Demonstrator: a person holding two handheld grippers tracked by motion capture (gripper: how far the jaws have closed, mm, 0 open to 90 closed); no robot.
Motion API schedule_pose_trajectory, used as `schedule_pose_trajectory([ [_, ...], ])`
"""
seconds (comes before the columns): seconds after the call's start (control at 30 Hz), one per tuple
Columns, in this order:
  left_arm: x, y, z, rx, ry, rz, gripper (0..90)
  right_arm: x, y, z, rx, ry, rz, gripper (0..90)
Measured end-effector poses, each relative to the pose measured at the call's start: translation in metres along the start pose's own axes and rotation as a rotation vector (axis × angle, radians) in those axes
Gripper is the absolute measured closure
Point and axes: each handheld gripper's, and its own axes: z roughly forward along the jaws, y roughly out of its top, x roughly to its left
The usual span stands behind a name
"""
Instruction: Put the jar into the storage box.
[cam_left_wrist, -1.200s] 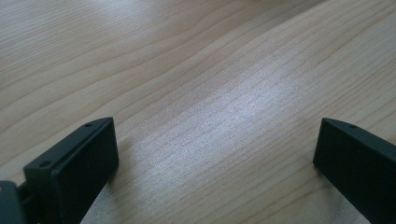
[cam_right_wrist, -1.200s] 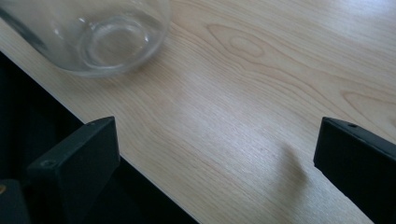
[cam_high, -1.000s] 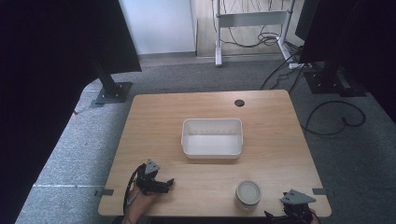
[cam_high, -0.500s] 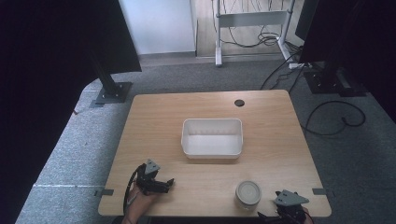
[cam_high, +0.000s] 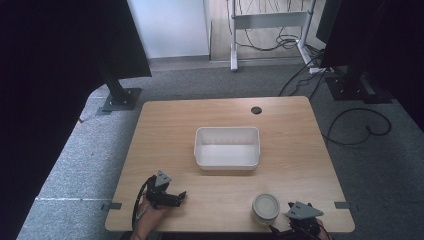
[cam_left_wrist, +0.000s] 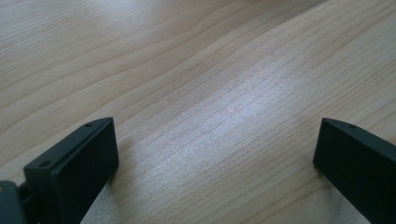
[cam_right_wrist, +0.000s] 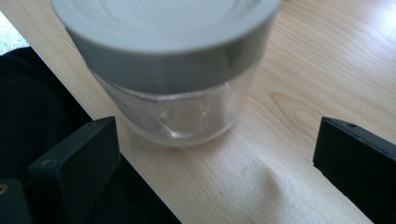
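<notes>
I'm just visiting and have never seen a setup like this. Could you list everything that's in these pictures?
Table: one, light wood, centre.
Tub: one, white, empty, mid-table.
Jar: one, clear with grey lid, near edge, right.
Grommet hole: one, dark, far edge.
Cables: several, black, on grey carpet beyond the table.
Desk frame: one, white, background.
Left gripper: one, black, open over bare wood.
Right gripper: one, black, open, facing the jar.

The jar (cam_right_wrist: 168, 70) top is cut off; right tongs (cam_high: 295, 222) partly past the high view's bottom edge.
</notes>
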Motion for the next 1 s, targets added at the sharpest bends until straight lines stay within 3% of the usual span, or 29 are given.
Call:
schedule_pose_trajectory([
  [0.53,0.000,0.000,0.000,0.000,0.000,0.000,0.0,0.007,0.016,0.010,-0.033,0.025,-0.037,0.7],
  [1.0,0.000,0.000,0.000,0.001,0.000,0.001,0.0,0.009,0.023,0.021,-0.035,0.050,-0.039,2.5],
])
